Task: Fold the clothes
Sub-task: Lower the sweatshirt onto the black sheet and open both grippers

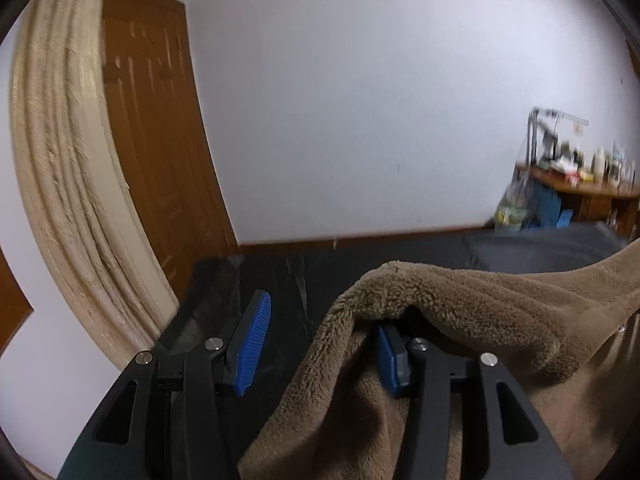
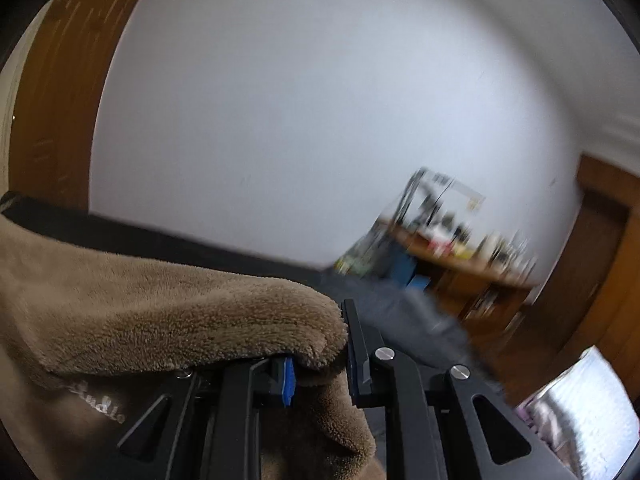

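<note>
Fleece (image 1: 460, 312) hangs stretched between both hands above a dark surface (image 1: 540, 248), its long edge running sideways. Left gripper (image 1: 320, 352) stands half open, cloth draped over only its right finger; right gripper (image 2: 320, 364) pinches its corner shut, so the next fold depends on it.

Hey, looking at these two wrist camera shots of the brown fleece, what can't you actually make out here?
- Left wrist view: the brown fleece garment drapes over the left gripper, hiding most of one blue pad; whether anything is pinched is unclear.
- Right wrist view: the right gripper is partly buried in fleece; the garment's pale lettering is only partly readable.
- Both views: the cluttered desk is motion-blurred.
</note>
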Motion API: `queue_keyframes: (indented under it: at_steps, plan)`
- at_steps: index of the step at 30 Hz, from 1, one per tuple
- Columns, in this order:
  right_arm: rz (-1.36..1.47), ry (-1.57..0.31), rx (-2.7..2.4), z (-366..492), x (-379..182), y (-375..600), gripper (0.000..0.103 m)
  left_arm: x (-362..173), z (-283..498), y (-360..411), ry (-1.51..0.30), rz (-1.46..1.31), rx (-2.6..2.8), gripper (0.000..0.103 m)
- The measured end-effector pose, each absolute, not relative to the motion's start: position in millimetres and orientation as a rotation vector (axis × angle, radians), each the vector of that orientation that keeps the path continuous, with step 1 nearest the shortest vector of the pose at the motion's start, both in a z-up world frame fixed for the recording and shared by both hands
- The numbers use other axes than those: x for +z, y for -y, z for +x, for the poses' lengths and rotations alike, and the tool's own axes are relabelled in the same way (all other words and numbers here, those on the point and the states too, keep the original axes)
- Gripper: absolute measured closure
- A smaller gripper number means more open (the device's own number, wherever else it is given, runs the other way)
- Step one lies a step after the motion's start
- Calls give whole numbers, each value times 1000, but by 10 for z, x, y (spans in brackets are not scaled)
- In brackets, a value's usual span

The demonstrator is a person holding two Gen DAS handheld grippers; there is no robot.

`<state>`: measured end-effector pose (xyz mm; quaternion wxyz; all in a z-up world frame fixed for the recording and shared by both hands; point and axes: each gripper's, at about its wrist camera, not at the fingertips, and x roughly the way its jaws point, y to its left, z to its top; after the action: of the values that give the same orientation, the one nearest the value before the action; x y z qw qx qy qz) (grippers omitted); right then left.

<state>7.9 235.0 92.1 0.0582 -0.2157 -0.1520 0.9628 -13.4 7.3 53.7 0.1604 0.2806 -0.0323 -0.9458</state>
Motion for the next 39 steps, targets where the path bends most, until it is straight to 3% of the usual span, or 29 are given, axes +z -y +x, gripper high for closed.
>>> queue_keyframes:
  at_steps: [4, 14, 19, 23, 25, 28, 30, 31, 32, 34, 39]
  plan:
    - [-786, 502, 2908, -191, 750, -2304, 84, 165, -459, 43, 53, 947, -2652, 49]
    - [-1081, 606, 2835, -875, -426, -2301, 84, -649, -968, 20, 34, 1223, -2551, 49]
    - [-1146, 619, 2816, -914, -577, -2328, 82, -823, -1041, 75, 27, 1271, -2534, 46]
    - [-1187, 647, 2798, -877, -546, -2329, 82, -818, -1037, 70, 29, 1260, -2522, 36]
    - [-1193, 663, 2788, -911, -516, -2468, 82, -817, -1012, 134, 31, 1254, -2499, 21]
    - [-1204, 641, 2795, -922, -514, -2645, 80, -810, -997, 190, -24, 1277, -2493, 20]
    - [-1213, 608, 2805, -914, -477, -2747, 75, -790, -983, 194, -37, 1301, -2487, 20]
    - [-1215, 586, 2813, -868, -457, -2779, 65, -777, -973, 187, -28, 1312, -2482, 20]
    - [-1217, 563, 2820, -822, -437, -2811, 43, -745, -949, 153, -4, 1316, -2476, 20]
    - [-1194, 516, 2865, -671, -344, -2883, 26, -661, -888, 87, 52, 1311, -2469, 20]
    - [-1138, 558, 2915, -286, -167, -2991, 26, -428, -691, 30, 113, 1277, -2460, 19]
